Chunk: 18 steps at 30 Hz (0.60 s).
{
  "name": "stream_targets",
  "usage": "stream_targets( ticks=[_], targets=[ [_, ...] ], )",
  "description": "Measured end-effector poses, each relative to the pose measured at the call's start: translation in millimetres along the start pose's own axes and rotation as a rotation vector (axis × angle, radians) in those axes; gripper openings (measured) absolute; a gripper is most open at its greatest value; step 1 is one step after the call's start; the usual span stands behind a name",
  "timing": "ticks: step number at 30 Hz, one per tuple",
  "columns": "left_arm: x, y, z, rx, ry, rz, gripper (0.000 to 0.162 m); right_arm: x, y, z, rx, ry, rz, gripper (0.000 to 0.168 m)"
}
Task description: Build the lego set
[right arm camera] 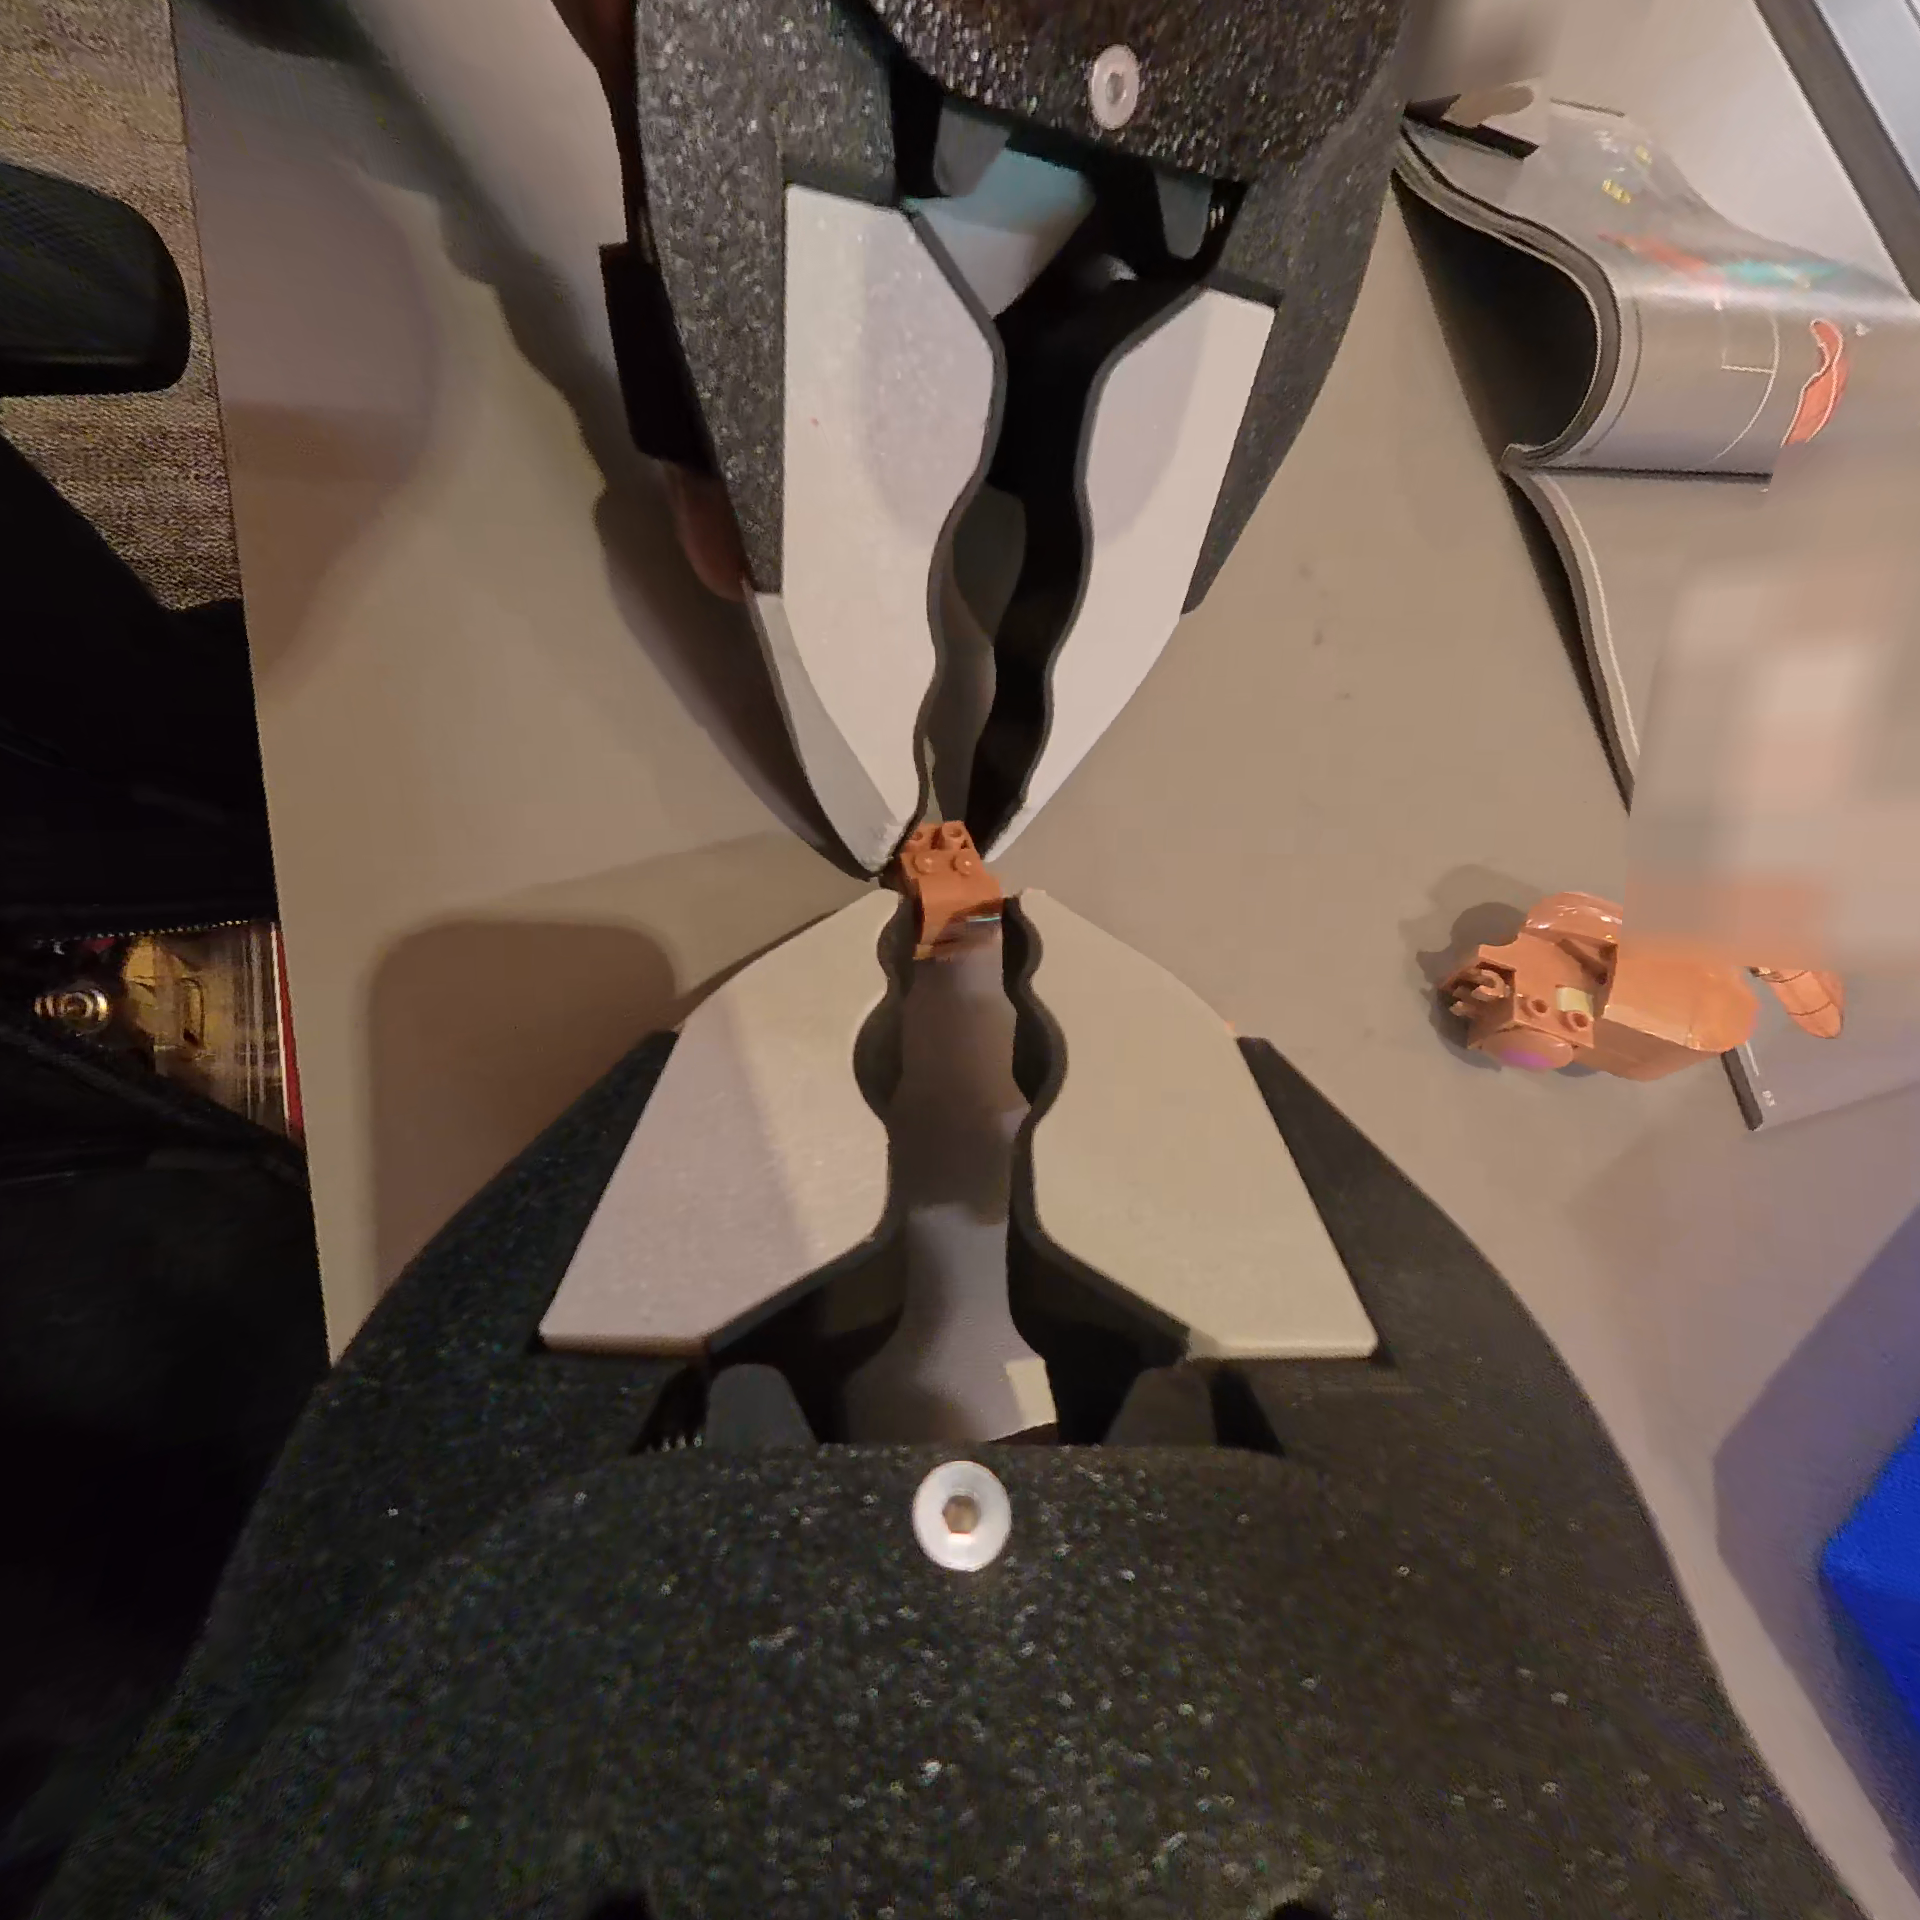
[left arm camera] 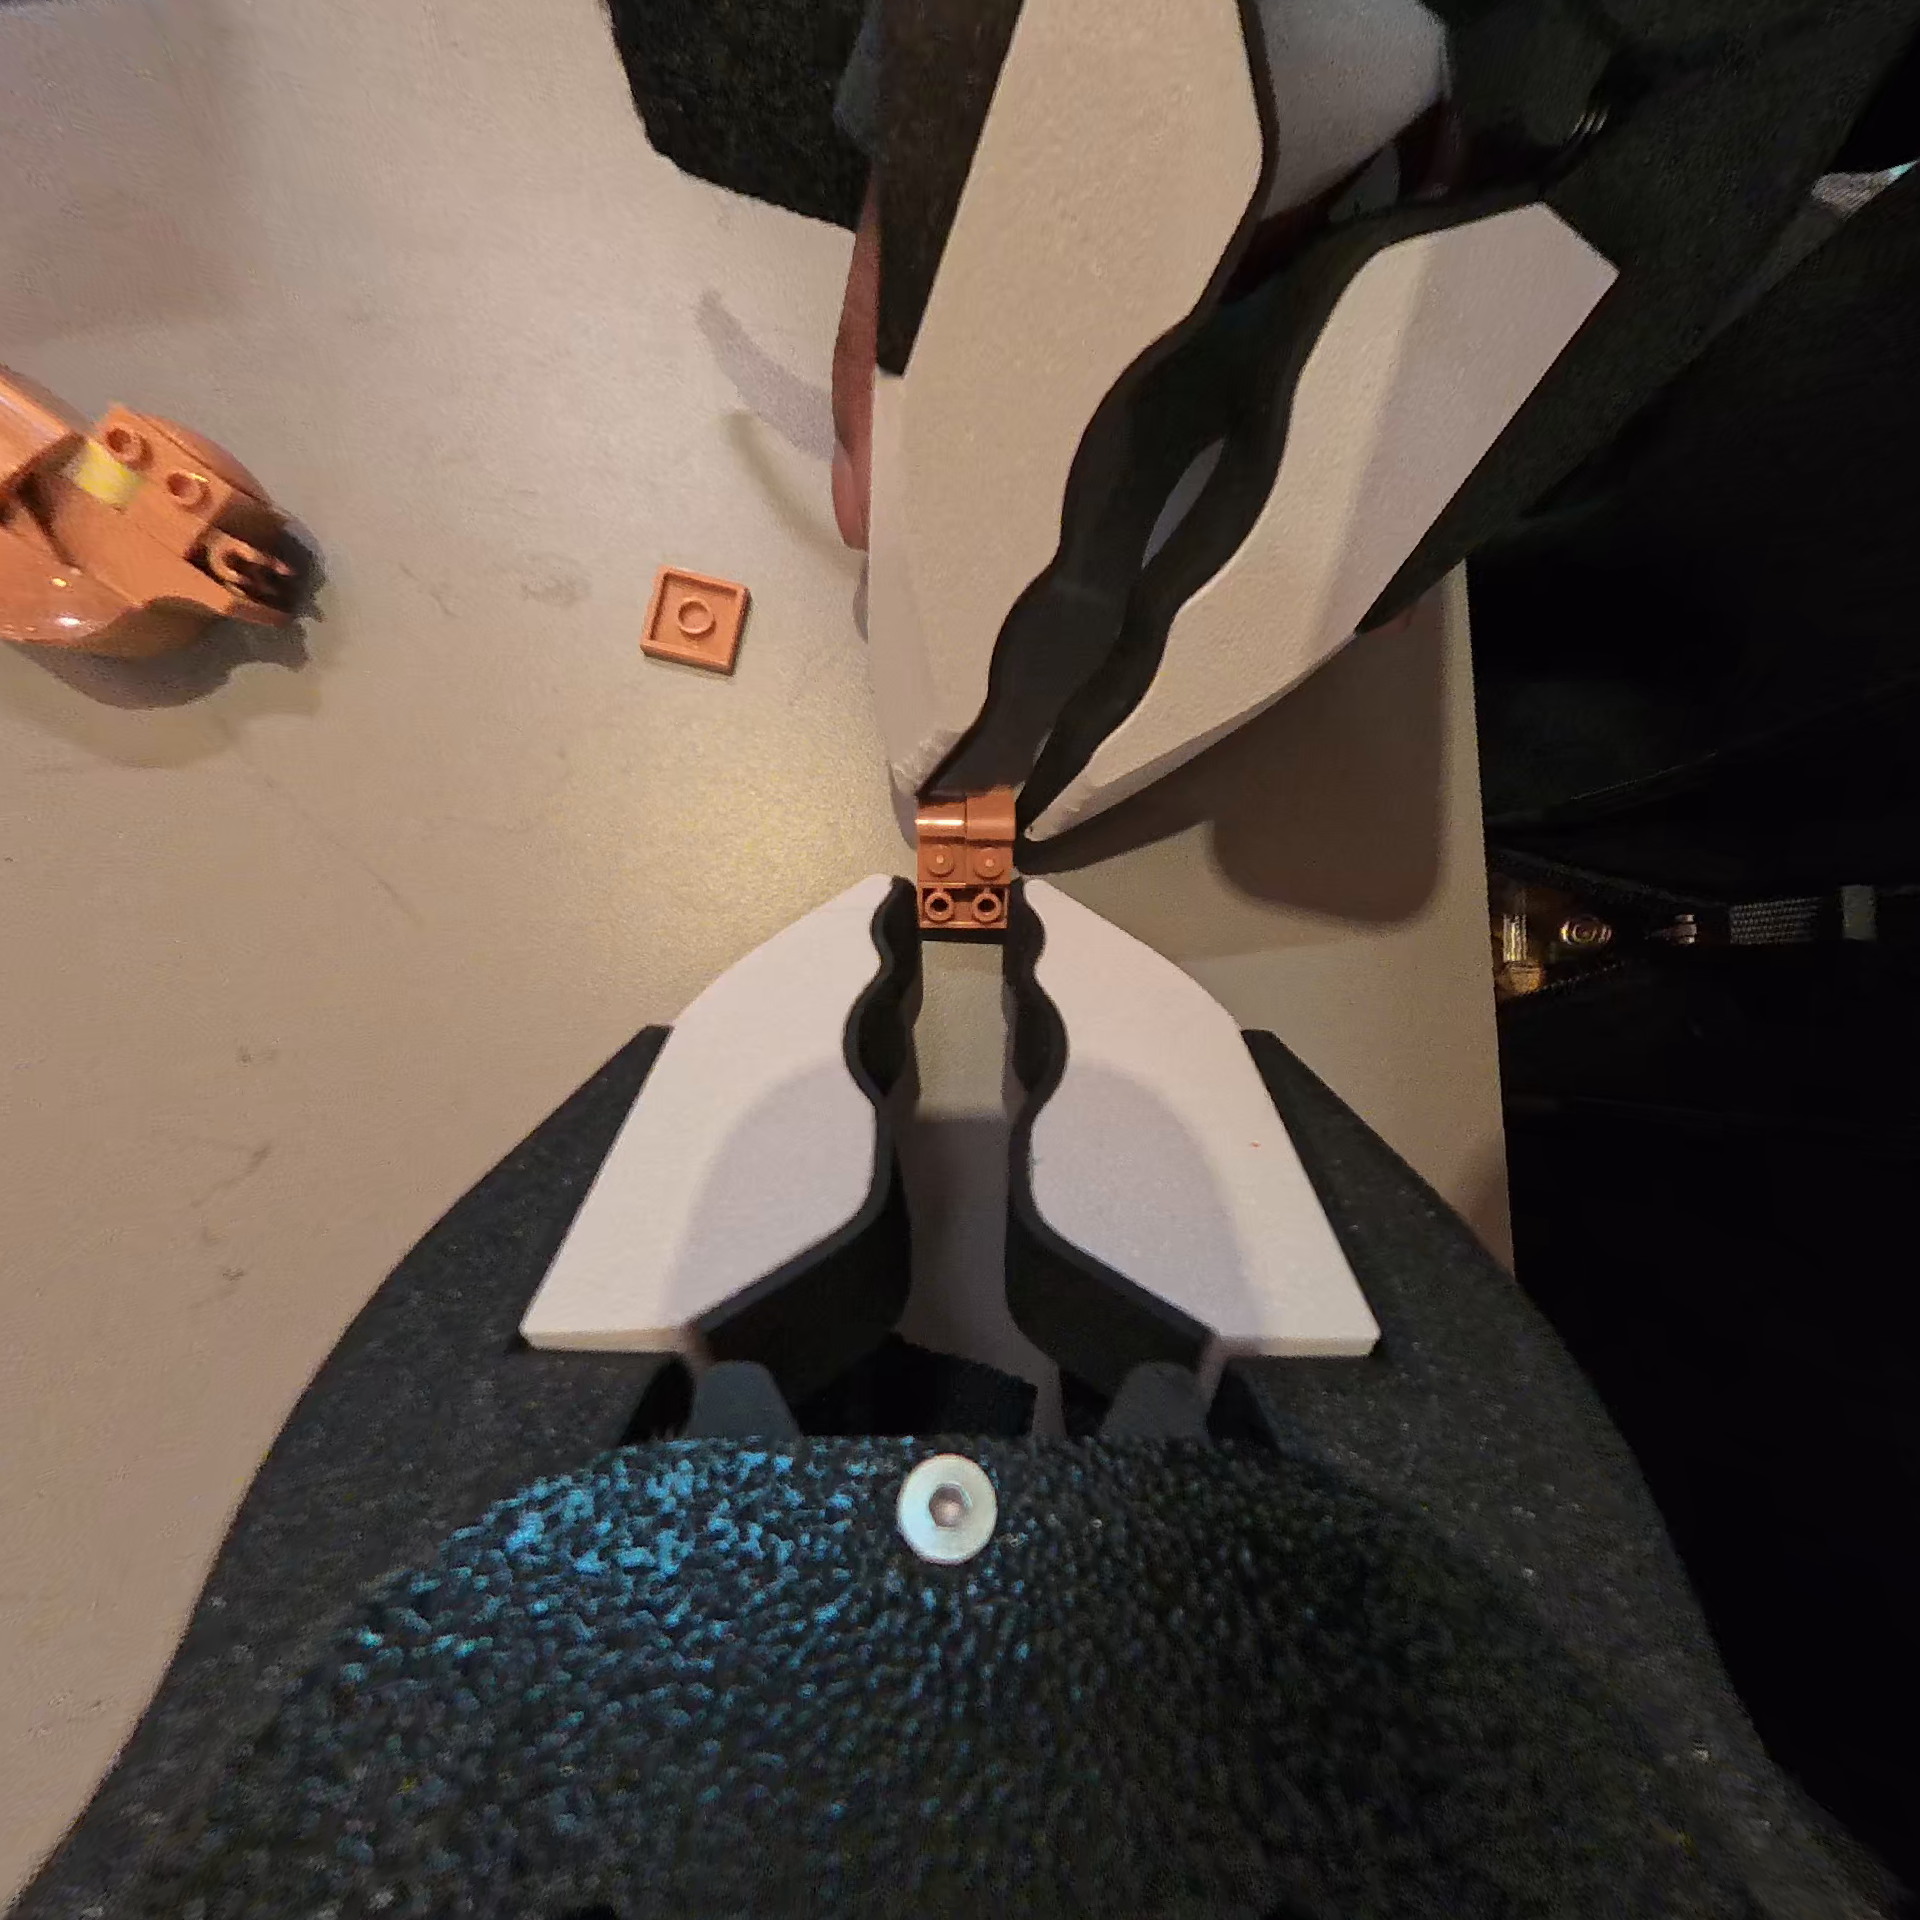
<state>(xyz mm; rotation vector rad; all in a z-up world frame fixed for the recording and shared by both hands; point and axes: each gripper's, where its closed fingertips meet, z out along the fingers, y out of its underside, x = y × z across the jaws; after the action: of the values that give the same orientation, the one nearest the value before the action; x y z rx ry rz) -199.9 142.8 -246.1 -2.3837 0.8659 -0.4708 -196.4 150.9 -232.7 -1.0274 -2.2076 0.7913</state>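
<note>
At frame centre I have my left gripper (left arm camera: 964, 914) and right gripper (right arm camera: 951, 940) both clamped on one small brown brick assembly (left arm camera: 964, 871); a loose brown tile (left arm camera: 694, 619) lies upper left on the table (left arm camera: 416, 935).

Where my two sets of jaws meet, their tips cover the sides of the small brown brick assembly (left arm camera: 963, 878), so I cannot tell how its pieces join. In my left wrist view the larger brown build (left arm camera: 135, 540) runs off the left edge, and only part of it shows. In my right wrist view that build's far end smears into an orange blur. The open booklet (right arm camera: 1662, 343) is cut by the right edge, its pages too small to make out. A blue thing (right arm camera: 1875, 1579) shows only a corner at the right edge. Beyond the worktop (left arm camera: 416, 935) everything sinks into darkness.
</note>
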Motion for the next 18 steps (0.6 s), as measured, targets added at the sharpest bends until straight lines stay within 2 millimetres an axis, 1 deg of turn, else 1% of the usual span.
stream_targets(
  ticks=[7, 10, 12, 15, 18],
  targets=[
    [0.9, 0.2, -4.5, 0.027, 0.068, -0.071, 0.016, 0.7, 1.2, -0.8, 0.014, 0.000, -0.012, 0.019],
    [1.0, 0.4, -7.9, 0.034, 0.104, -0.104, 0.017, 0.8, -1.6, -2.9, 0.042, 0.002, -0.037, 0.022],
    [0.6, 0.7, -12.5, 0.033, 0.135, -0.120, 0.017, -0.1, -6.0, -7.1, 0.083, 0.003, -0.097, 0.025],
    [-1.7, 0.8, -23.5, 0.019, 0.178, -0.133, 0.017, 0.2, -16.3, -15.0, 0.194, 0.003, -0.222, 0.027],
    [-3.1, -1.1, -38.2, -0.004, 0.225, -0.132, 0.017, 5.9, -27.0, -21.8, 0.286, 0.020, -0.350, 0.030]
  ],
)
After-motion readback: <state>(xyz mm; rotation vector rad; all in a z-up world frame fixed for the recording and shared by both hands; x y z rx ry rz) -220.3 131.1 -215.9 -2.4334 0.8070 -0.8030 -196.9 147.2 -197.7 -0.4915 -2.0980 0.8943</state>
